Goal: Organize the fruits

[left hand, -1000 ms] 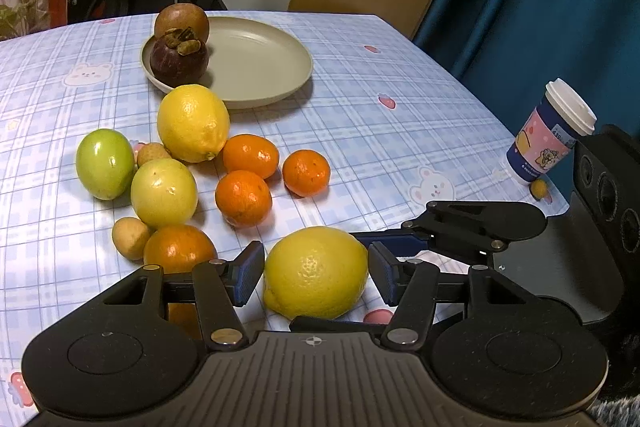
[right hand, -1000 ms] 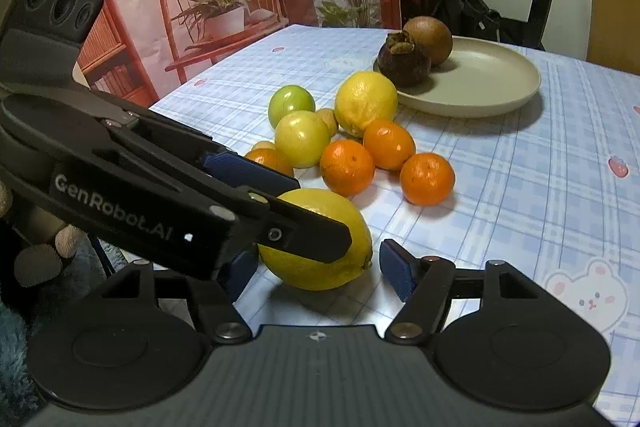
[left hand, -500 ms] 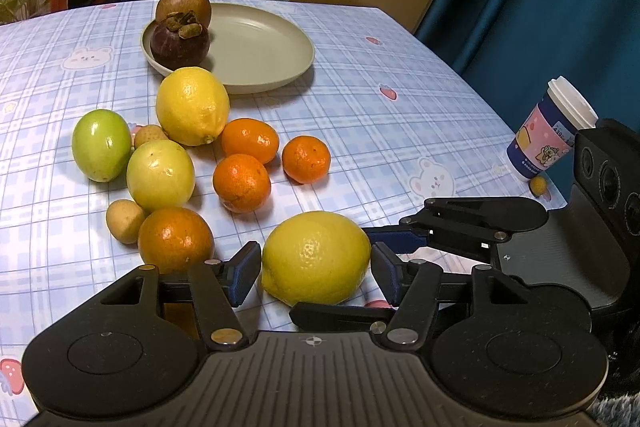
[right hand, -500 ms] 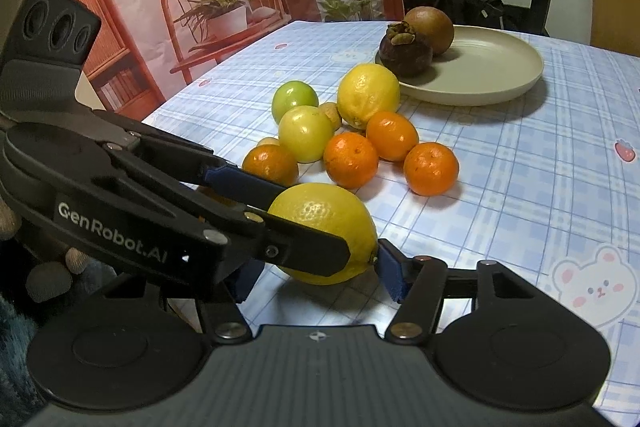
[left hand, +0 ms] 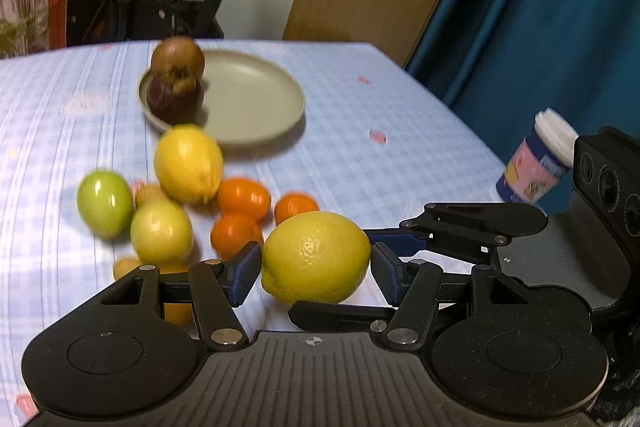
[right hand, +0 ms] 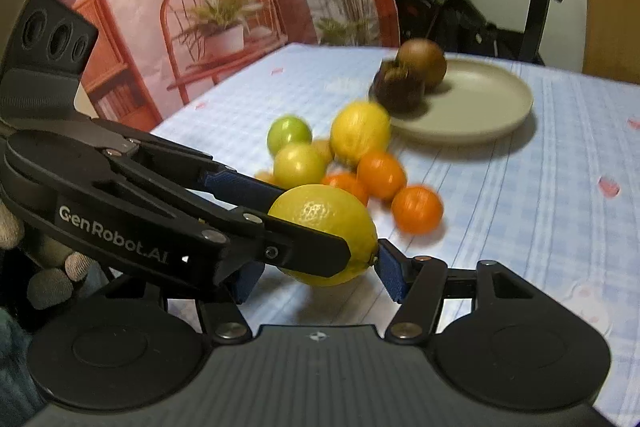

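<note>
A big yellow lemon (left hand: pixel 316 257) sits between the blue pads of both grippers and is lifted off the table; it also shows in the right wrist view (right hand: pixel 324 227). My left gripper (left hand: pixel 314 269) and my right gripper (right hand: pixel 316 277) both close on it from crossing directions. Behind lie a second lemon (left hand: pixel 188 163), a green fruit (left hand: pixel 105 202), a yellow-green fruit (left hand: pixel 161 230) and three oranges (left hand: pixel 244 197). A beige plate (left hand: pixel 256 99) holds a mangosteen (left hand: pixel 174 99) and a brown fruit (left hand: pixel 178 57).
A paper cup with a white lid (left hand: pixel 536 157) stands at the table's right edge by the blue curtain. The table has a blue checked cloth (right hand: pixel 540 207). An exercise bike (right hand: pixel 480 7) and a chair stand beyond the far edge.
Both grippers have closed in on the big lemon and raised it off the cloth. The views have tilted up and the background fruit is motion-blurred.
</note>
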Demonstrator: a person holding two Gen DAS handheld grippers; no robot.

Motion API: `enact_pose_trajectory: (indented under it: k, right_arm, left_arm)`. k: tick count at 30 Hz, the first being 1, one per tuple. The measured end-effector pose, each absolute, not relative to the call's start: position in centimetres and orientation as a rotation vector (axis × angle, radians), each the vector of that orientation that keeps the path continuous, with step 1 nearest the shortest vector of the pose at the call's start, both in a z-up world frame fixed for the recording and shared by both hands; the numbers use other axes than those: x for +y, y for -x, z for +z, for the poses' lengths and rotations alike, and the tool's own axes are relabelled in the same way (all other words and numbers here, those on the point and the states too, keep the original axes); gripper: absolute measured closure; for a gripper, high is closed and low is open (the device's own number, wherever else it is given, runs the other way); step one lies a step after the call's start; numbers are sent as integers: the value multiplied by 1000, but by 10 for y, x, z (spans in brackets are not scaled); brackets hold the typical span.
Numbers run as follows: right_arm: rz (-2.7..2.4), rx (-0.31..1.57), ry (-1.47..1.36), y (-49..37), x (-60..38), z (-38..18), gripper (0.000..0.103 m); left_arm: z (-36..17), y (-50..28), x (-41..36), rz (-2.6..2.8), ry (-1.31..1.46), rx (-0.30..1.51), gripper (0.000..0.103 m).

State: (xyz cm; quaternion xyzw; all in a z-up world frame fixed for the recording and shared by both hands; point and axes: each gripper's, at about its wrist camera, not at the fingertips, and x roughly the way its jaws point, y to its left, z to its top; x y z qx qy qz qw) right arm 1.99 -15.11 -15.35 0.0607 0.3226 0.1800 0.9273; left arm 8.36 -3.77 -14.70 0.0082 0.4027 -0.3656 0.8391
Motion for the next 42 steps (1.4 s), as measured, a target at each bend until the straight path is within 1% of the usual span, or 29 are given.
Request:
enact_pose_trajectory:
  k: [11, 17, 31, 42]
  right_arm:
    - [347, 558, -112, -53, -181, -110, 41]
    - [343, 531, -115, -84, -196, -99, 41]
    - [353, 581, -123, -152, -215, -126, 41]
    - [343, 630, -140, -181, -217, -148, 41]
  left_arm:
    - [-102, -125, -65, -756, -22, 736, 40]
    - [-100, -153, -78, -738, -21, 723, 40]
    - [-128, -208, -91, -661, -17, 800, 38]
    - [-147, -235, -96, -616, -29, 855, 38]
